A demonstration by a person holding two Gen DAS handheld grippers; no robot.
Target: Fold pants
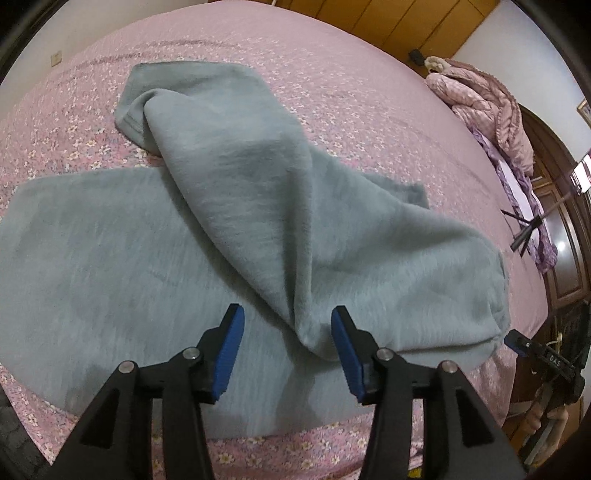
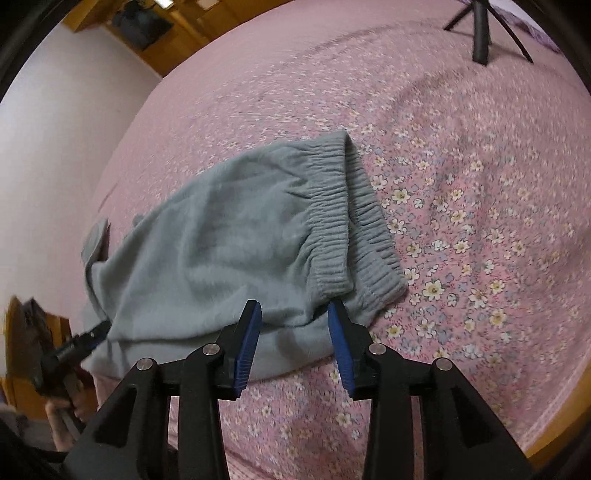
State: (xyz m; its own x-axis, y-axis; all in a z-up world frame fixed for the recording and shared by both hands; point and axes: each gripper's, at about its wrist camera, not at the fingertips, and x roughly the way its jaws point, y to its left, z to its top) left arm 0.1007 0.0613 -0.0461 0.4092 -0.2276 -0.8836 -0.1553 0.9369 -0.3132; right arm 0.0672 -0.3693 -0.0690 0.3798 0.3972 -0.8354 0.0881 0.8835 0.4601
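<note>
Pants (image 1: 229, 206), soft grey-green fleece, lie spread on a bed (image 1: 369, 92) covered by a pink flowered bedspread. In the left wrist view one leg lies flat, running off to the left, while the other leg is thrown loosely over it, reaching away toward the far left, where its hemmed cuff (image 1: 129, 118) rests on the bedspread. The body of the garment bulges to the right. The left gripper (image 1: 287, 328) hovers just above the cloth with its blue-padded fingers (image 1: 231, 343) spread apart and nothing between them; a raised ridge of fabric lies just ahead, close to the right-hand finger. In the right wrist view the gathered elastic waistband (image 2: 354, 221) runs away from the camera along the right edge of the pants, and its near corner sits just beyond the right gripper (image 2: 294, 314). That gripper's fingers are also apart, gripping nothing, though the right-hand finger appears to touch or nearly touch the waistband edge. The right gripper is the nearer of the two to the waistband; the left is nearer to the crotch and the crossed legs. The legs look not yet lined up, so the likely next need is to straighten the top leg. A tripod (image 2: 480, 26) stands on the far part of the bed, and a pile of pink bedding (image 1: 480, 99) lies at its far right edge.
</note>
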